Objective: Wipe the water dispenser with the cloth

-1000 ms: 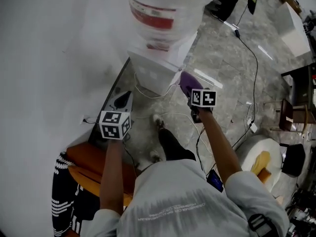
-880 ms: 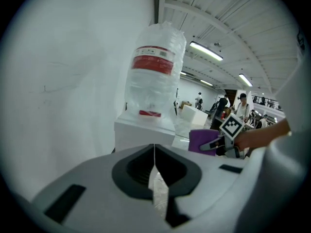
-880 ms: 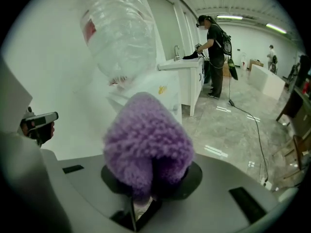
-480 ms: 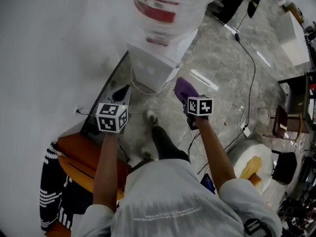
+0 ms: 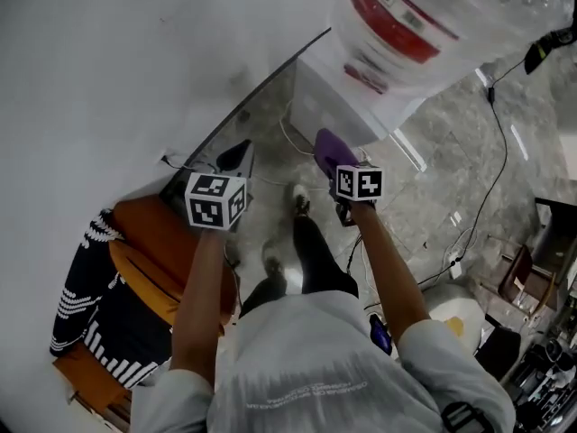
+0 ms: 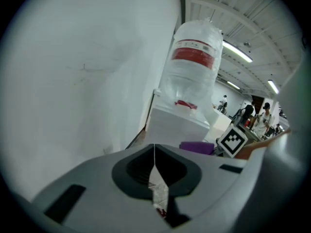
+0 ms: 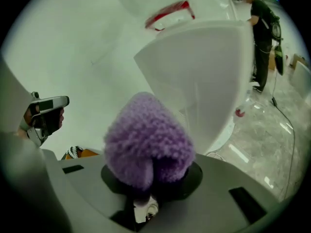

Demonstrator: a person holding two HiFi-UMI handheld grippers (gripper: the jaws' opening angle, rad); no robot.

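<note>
Cloth sits clamped in right gripper near water dispenser.

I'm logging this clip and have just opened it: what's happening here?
A person stands at a water dispenser with a claw in each hand. The right claw is shut on a purple cloth, held close to the dispenser's white side; whether it touches can't be told. The left claw is shut and empty, held off to the side by the wall. A big bottle sits on top of the dispenser.
</note>
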